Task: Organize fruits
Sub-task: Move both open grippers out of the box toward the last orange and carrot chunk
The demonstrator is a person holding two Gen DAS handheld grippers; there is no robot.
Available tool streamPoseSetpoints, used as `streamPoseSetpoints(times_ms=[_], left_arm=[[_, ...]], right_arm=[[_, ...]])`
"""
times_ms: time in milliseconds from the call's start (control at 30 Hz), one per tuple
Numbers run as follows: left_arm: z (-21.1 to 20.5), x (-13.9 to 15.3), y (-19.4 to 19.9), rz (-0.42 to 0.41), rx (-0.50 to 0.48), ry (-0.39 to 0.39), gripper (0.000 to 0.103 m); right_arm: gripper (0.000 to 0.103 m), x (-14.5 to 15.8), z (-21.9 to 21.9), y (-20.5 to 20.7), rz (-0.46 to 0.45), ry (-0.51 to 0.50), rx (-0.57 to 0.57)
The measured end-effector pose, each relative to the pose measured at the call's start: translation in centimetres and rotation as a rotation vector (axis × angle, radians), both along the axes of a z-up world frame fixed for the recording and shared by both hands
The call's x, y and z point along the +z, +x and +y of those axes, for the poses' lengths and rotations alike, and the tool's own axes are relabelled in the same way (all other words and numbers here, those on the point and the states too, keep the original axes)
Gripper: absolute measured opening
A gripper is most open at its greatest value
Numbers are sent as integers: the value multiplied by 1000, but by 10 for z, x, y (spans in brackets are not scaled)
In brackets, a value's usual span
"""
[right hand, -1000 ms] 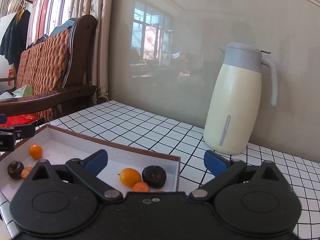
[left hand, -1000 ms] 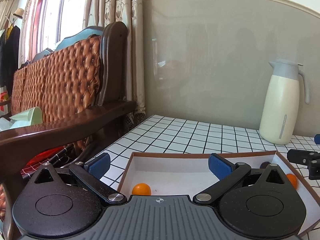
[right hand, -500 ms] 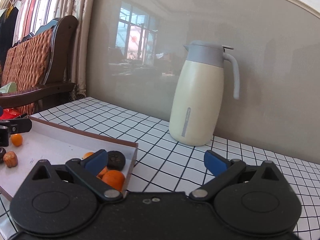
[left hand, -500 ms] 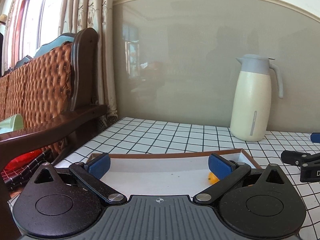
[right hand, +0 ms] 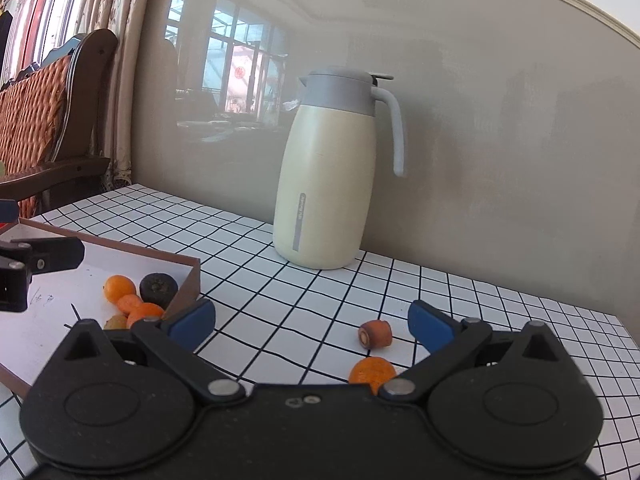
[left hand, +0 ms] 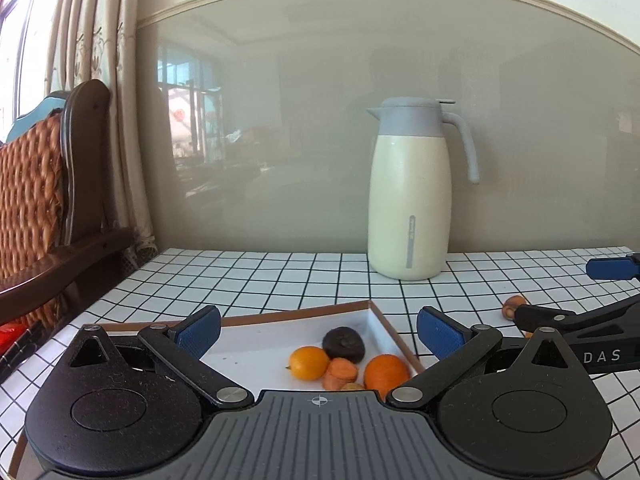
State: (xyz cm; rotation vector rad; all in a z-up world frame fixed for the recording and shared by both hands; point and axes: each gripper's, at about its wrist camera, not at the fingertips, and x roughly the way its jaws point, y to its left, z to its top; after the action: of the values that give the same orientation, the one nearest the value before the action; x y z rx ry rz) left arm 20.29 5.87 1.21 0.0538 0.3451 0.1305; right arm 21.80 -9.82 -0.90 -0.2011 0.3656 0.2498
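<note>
Orange and dark fruits (left hand: 343, 345) clustered in tray corner (right hand: 188, 276), two fruits (right hand: 375, 333) on tablecloth

The near part of the tray (left hand: 394, 340) is hidden behind the left gripper (left hand: 318, 330). An orange fruit (right hand: 372, 372) is partly covered by the right gripper (right hand: 310, 320). The chair (left hand: 44, 184) is cut off at the left edge.

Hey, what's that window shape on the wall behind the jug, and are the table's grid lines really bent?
Left wrist view: the window is a reflection on the glossy wall panel, left of the jug. Right wrist view: same reflection, brighter. In both, the tablecloth lines curve toward the edges, which looks like fisheye distortion.
</note>
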Motion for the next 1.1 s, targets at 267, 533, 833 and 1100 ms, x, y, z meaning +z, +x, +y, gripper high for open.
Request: streamPoseSetpoints(times_ms=[267, 533, 833, 1100], left_arm=[[-46, 3, -5, -7, -51, -5, 103], [-86, 0, -27, -43, -85, -5, 103], [-113, -10, -51, -29, -142, 7, 103], [-135, -12, -60, -34, -193, 22, 103]], right_arm=[[97, -1, -26, -12, 12, 1, -16], [97, -1, -58, -33, 21, 11, -51], [97, -2, -91, -62, 25, 57, -114], [97, -7, -113, -82, 21, 56, -153]])
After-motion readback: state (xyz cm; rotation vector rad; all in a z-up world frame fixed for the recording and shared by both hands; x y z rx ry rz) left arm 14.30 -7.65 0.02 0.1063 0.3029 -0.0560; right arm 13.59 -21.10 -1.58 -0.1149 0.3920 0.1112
